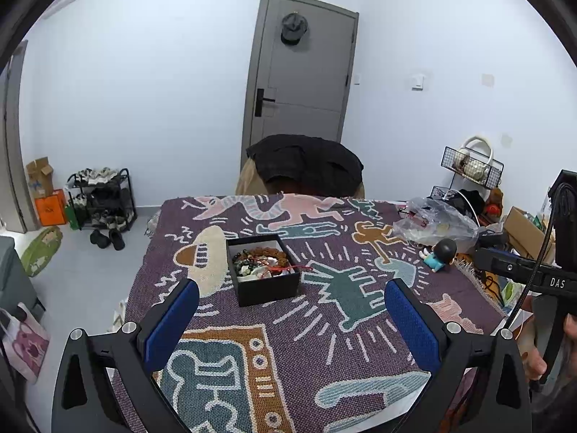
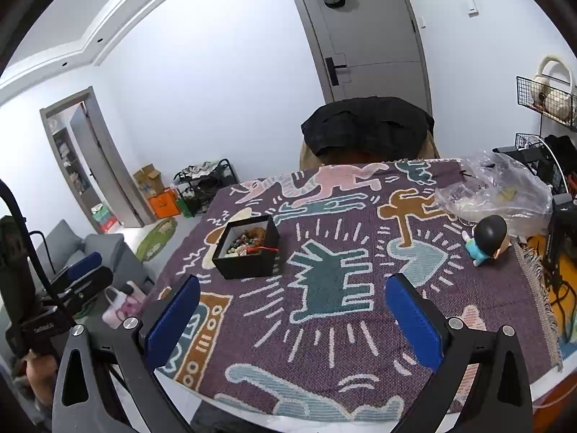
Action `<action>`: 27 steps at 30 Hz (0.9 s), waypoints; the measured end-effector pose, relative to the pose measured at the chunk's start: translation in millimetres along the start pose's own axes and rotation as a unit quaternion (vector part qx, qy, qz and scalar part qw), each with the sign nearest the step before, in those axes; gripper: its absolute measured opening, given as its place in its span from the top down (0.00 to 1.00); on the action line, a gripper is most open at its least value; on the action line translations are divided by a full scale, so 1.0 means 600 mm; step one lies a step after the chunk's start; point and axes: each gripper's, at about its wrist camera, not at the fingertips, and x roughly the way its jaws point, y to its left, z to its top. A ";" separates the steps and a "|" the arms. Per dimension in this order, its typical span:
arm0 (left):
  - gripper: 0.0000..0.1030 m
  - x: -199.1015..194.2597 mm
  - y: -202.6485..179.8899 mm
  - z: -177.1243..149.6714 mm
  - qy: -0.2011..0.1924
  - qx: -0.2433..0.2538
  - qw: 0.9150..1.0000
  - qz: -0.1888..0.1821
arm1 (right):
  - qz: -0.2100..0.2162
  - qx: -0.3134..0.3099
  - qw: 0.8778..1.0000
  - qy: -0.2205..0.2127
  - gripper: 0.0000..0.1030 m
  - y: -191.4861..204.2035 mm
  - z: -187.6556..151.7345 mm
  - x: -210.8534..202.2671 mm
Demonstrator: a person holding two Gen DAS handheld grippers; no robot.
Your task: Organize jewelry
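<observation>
A black open box (image 1: 268, 287) stands on the patterned table cover. It holds a heap of jewelry (image 1: 261, 261): brown bead strings, green and white pieces and a red cord hanging over the rim. The box also shows in the right wrist view (image 2: 249, 265), at the left. My left gripper (image 1: 292, 310) is open and empty, above the table just in front of the box. My right gripper (image 2: 293, 305) is open and empty, to the right of the box and nearer the table's front edge.
A small figurine with a black head (image 2: 487, 240) and a crumpled clear plastic bag (image 2: 505, 191) lie at the table's right side. A chair with a black garment (image 1: 306, 166) stands behind the table. A purple patterned cover (image 1: 324, 342) spans the table.
</observation>
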 end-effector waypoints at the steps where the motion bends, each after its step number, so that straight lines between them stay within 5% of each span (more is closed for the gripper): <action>1: 0.00 0.000 0.001 0.000 0.000 -0.002 1.000 -0.001 | -0.001 0.003 1.000 0.001 0.00 -0.002 0.000 0.001; 27: 0.00 -0.003 0.002 0.005 -0.007 0.001 1.000 0.009 | 0.000 0.006 1.000 0.004 0.00 0.001 -0.004 0.008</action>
